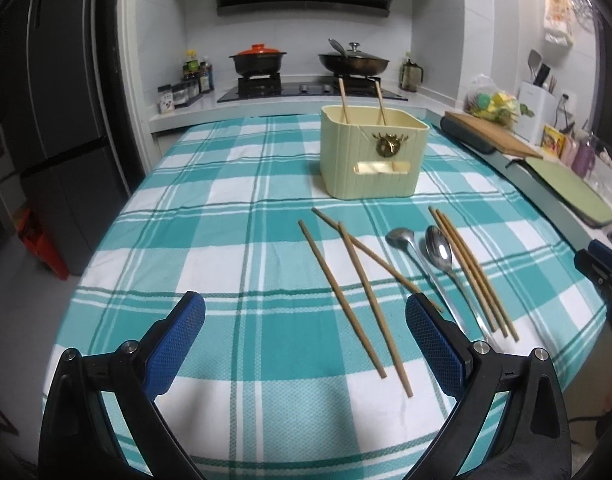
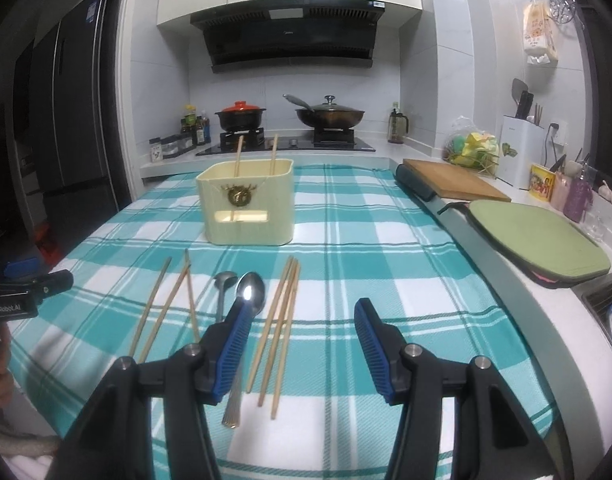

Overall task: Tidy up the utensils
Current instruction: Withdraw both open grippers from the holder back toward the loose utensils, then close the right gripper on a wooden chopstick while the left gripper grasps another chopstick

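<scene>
Hovering low over a teal-and-white checked tablecloth [image 1: 233, 184], the left gripper [image 1: 305, 312] points forward with its blue-padded jaws spread wide and nothing between them; its right finger [image 1: 434, 344] sits just in front of the near ends of the loose utensils. Left to right in the left wrist view, three wooden chopsticks [image 1: 358, 300] lie scattered on the cloth, two of them crossing, then a small ladle-type spoon [image 1: 402, 238] and a larger steel spoon [image 1: 440, 250] side by side, then a tight bundle of three more chopsticks [image 1: 472, 272]. Behind them, toward the stove, stands a cream utensil holder [image 1: 372, 156] with a brass ornament on its front; two chopsticks [image 1: 342, 100] stand upright inside it, leaning against the back wall. Seen from the right wrist view, the right gripper [image 2: 301, 316] is also held low and level above the cloth, its jaws wide apart and empty, the bundled chopsticks lying on the cloth in the gap between its fingers and its left finger [image 2: 235, 344] overlapping the steel spoon's handle; whether it touches is unclear. Farther right, on the counter, rest a wooden cutting board [image 2: 454, 180] and a green cutting board [image 2: 538, 236].
</scene>
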